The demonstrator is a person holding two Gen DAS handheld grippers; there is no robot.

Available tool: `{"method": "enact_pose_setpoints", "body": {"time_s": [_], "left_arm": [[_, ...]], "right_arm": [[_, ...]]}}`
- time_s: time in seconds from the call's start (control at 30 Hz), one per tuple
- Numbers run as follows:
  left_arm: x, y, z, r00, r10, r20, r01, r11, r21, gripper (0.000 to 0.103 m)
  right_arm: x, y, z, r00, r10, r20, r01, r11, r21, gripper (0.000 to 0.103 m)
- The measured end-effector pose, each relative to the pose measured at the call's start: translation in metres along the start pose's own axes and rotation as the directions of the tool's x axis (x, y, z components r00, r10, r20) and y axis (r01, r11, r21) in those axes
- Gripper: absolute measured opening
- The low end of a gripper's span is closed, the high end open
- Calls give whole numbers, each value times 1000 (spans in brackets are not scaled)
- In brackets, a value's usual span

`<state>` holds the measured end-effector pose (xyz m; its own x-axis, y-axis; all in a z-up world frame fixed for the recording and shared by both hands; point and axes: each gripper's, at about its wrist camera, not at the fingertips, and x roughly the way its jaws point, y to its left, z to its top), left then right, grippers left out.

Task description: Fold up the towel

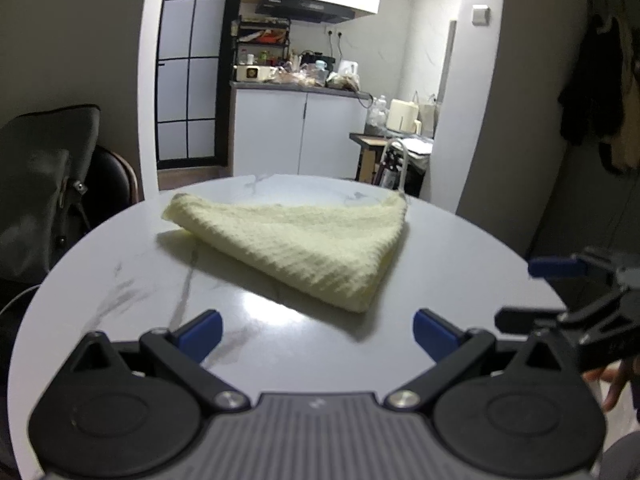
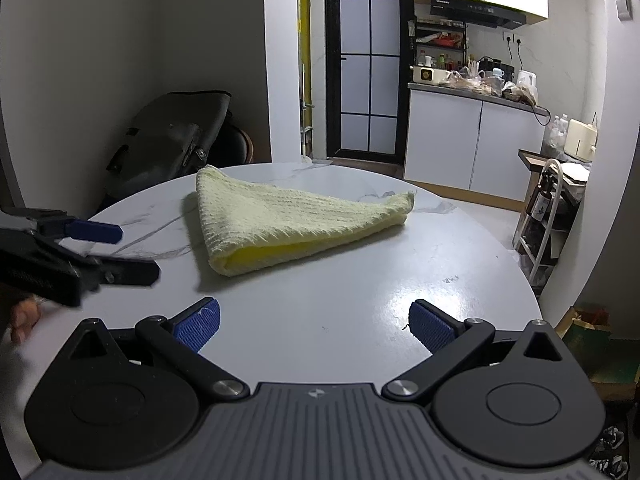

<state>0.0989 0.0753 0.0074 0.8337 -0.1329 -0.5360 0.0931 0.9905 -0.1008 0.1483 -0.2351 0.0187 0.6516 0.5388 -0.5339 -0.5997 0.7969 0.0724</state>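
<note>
1. Left gripper (image 1: pixel 318 330) sits lowest in its own view, jaws spread wide, nothing between the blue pads (image 1: pixel 202 334); it hovers over the near part of the table (image 1: pixel 120 288).
2. Right gripper (image 2: pixel 314 326) likewise: jaws released, empty, just above the table near its edge.
3. Towel (image 1: pixel 304 248) lies mid-table, already folded into a triangle, layers stacked, fold edge toward the right gripper. Neither gripper touches it.
4. Judgement: fold looks near done; one more fold or a tidy-up may remain.
5. Risks: pinching only the top layer would peel the triangle open; the glossy marble top may let the cloth slide when pushed; the far corner (image 2: pixel 408 200) lies near the rim and could drag off.
</note>
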Motion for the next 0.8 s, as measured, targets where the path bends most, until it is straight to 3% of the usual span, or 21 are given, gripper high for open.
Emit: {"method": "enact_pose_setpoints", "body": {"time_s": [0.37,0.57,0.8], "left_arm": [[6,-10,-5,999,-36,-33,38,997,71,103],[4,-7,-6,999,-28,-16,29,998,63,103],[7,-10,-7,997,-55,-49,59,994,89,103]], "right_arm": [[-1,9,-2,999,-28,38,28,999,-16,103],[1,12,-3,999,-34,27,35,999,-32,103],[5,18,-5,999,-39,8,40,998,-54,103]]}}
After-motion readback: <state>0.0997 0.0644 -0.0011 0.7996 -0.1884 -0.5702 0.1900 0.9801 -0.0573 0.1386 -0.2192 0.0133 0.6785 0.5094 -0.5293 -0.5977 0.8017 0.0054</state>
